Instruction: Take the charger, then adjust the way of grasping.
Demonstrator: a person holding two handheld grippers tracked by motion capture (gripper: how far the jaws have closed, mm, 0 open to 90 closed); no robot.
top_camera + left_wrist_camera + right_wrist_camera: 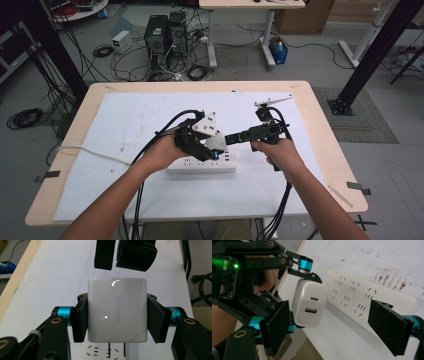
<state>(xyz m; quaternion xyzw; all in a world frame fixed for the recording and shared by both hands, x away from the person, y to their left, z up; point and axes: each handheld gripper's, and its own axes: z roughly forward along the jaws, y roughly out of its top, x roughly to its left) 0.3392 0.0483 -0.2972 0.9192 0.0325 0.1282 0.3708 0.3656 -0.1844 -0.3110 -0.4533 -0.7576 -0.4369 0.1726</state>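
A person at a table holds a white charger over a white power strip with the left gripper, the right gripper close by

The left gripper point(116, 320) is clenched on the charger point(116, 311), one black pad pressed flat against each side of its white body; the charger's two metal prongs point down at the power strip point(100, 351) just under it, and whether they have entered the slots cannot be told. In the right gripper view the charger's point(310, 305) two ports face the camera, and the right gripper point(334, 327) stands released, jaws spread with nothing between them, the power strip point(372, 302) lying beyond. From above, both hands meet near the middle of the white mat point(125, 120) on the wooden table point(320, 115), the left gripper point(212, 150) over the power strip point(200, 165)
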